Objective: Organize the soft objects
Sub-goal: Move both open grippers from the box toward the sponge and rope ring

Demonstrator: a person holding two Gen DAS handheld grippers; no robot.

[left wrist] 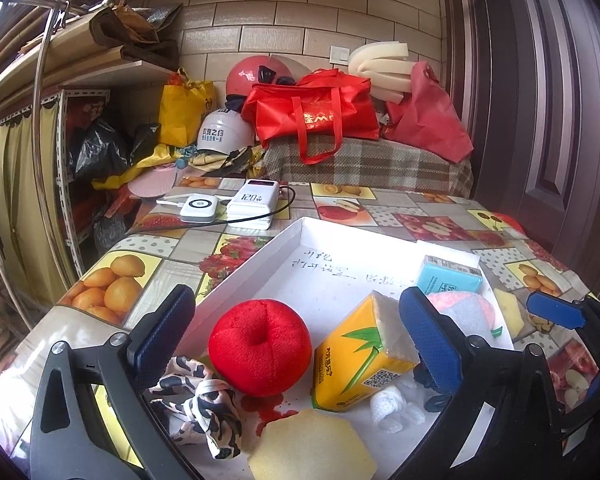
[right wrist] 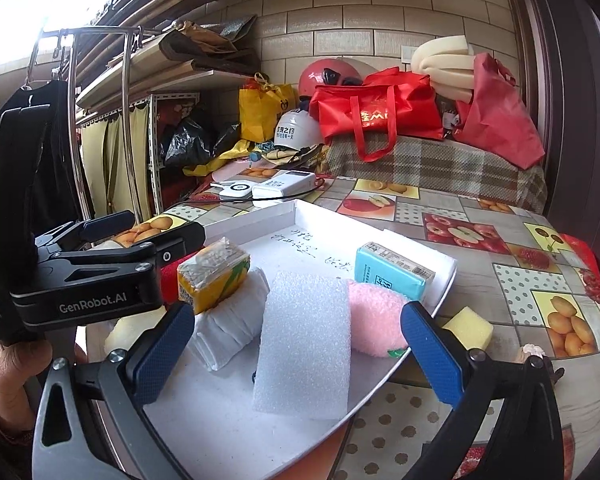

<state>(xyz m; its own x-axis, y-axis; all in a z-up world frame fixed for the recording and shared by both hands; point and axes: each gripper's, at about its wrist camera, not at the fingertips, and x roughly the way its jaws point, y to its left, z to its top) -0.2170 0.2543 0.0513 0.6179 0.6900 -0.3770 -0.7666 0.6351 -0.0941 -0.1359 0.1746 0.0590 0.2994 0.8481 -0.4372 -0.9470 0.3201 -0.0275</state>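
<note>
Left gripper (left wrist: 296, 344) spread wide, holding nothing, flanking the red plush apple (left wrist: 260, 346) and yellow tissue pack (left wrist: 360, 356) in the white tray (left wrist: 260, 256). Right gripper (right wrist: 298, 354) equally wide and empty, straddling one white foam sheet (right wrist: 306, 340). Also in the tray: one blue tissue pack (right wrist: 394, 270), one pink plush (right wrist: 374, 320), one white rolled cloth (right wrist: 230, 320). Outside it, on the fruit-print tablecloth (right wrist: 480, 216): one yellow sponge (right wrist: 468, 328), two power banks (left wrist: 230, 204).
</note>
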